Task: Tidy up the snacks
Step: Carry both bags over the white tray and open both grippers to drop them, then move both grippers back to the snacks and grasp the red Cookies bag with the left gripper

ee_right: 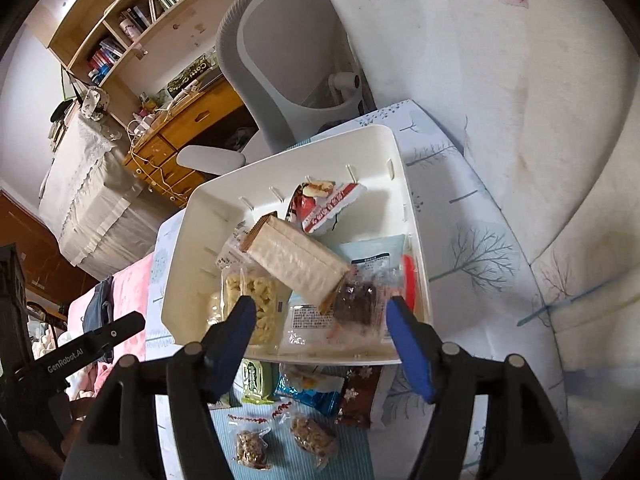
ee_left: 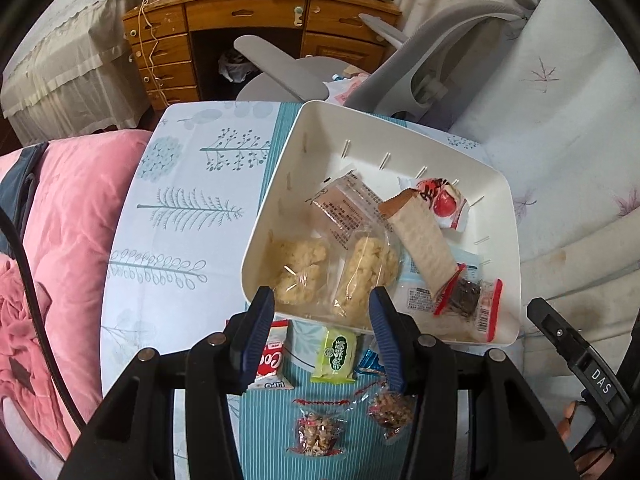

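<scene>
Snacks still loose lay on the surface just short of the white bin (ee_left: 276, 216): nut packets (ee_left: 320, 432), then the green packet (ee_left: 335, 354) under the left tongs (ee_left: 322, 340), long axis toward the bin. Both left and right tongs (ee_right: 324, 340) gaped, empty.

- the left gripper (ee_left: 322, 316) hangs over the near rim of a white bin (ee_left: 505, 216), jaws apart with nothing between them.
- inside the bin lie two clear packs of pale puffed snacks (ee_left: 298, 276), a long tan wafer pack (ee_left: 424, 248), a red-and-white packet (ee_left: 446, 202) and a dark snack in a red-edged wrapper (ee_left: 468, 298).
- on the patterned tablecloth (ee_left: 180, 208) just before the bin sit a green packet (ee_left: 336, 354), a red-and-white sachet (ee_left: 272, 362) and two nut bars (ee_left: 318, 434).
- a grey chair (ee_left: 432, 80) stands behind the bin.
</scene>
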Available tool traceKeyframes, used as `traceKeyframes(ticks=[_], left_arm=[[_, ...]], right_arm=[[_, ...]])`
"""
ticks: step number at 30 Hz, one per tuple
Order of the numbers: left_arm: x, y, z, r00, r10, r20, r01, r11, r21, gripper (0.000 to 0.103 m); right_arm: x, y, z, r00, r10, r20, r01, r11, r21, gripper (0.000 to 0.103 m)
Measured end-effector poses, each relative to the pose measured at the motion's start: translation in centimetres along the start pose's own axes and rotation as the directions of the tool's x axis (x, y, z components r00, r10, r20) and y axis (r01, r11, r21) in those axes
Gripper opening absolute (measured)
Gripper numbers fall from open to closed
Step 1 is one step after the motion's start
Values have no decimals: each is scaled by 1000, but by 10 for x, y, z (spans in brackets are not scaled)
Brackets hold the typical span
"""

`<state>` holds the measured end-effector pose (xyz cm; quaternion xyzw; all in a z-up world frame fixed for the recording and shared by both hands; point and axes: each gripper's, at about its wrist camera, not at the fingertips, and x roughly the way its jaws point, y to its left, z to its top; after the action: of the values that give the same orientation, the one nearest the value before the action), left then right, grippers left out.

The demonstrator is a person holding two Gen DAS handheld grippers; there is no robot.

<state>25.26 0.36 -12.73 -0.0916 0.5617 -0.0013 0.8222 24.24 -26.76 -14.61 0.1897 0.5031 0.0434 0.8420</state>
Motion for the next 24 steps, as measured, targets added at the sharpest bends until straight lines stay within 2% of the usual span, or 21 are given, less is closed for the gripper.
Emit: traceKeyframes(ticks=[10,18,24], left_arm=[[-11,20,-13,1000,0,10,0,1000,-17,48],[-20,43,-22,1000,-17,6,17,1000,13,48],[-21,59,-29,999,-20,-35,22,998,57,48]], right_arm=[[3,7,-16,1000,17,-23,-18,1000,-24,72],[-8,32,-42,1000,21,6,-21,999,-35,73],[-17,57,-67,999,6,45,-3,998,-59,73]])
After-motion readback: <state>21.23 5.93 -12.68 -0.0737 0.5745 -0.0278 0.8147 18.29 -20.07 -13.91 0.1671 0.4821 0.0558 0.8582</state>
